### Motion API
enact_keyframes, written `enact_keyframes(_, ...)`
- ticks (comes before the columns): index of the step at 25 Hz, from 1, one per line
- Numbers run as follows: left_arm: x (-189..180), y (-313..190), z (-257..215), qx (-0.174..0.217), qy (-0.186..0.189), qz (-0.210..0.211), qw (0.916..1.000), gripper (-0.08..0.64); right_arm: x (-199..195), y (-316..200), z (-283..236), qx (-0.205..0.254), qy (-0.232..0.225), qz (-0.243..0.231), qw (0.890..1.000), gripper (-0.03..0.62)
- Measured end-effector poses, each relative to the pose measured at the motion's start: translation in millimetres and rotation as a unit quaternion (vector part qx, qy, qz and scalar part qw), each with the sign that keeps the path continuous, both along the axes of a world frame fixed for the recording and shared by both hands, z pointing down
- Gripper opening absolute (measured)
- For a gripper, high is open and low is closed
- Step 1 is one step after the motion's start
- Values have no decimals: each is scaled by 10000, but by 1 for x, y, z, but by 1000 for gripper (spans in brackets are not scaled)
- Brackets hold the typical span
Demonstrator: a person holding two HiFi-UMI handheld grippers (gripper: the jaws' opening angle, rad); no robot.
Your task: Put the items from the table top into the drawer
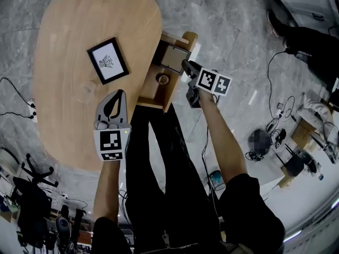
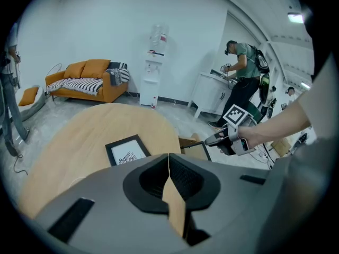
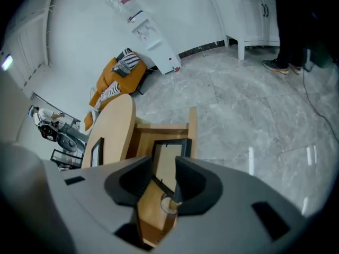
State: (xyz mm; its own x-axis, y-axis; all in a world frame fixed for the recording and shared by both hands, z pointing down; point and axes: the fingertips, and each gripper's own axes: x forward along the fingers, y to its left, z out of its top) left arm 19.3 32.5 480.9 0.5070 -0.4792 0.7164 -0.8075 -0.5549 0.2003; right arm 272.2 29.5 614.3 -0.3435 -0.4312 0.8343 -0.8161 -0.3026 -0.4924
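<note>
**Right gripper over the open drawer.** The right gripper point(image 3: 163, 180) is released. Its jaws are spread around the framed picture point(image 1: 172, 58) without pressing it. That picture lies in the far part of the drawer point(image 1: 153, 102), with a small round item point(image 1: 163, 80) on its near side. The left gripper point(image 1: 118, 95) hovers clenched and empty over the table point(image 1: 69, 30), near the second framed picture point(image 1: 107, 60), which is not yet stowed. Lift the right gripper straight out so that neither jaw catches the frame's rim. Open the left gripper before it approaches an edge of the remaining picture.
</note>
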Motion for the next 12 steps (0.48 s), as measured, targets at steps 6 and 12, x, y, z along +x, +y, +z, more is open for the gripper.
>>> enact_keyframes(6, -12, 6, -1, -2, -22, -113, 9999, 15, -22, 12, 13, -204, -40, -174, 9996, 138)
enact_keyframes(12, -33, 11, 1, -27, -54, -324, 9995, 15, -66, -4, -15, 366, -118, -531, 9978, 54)
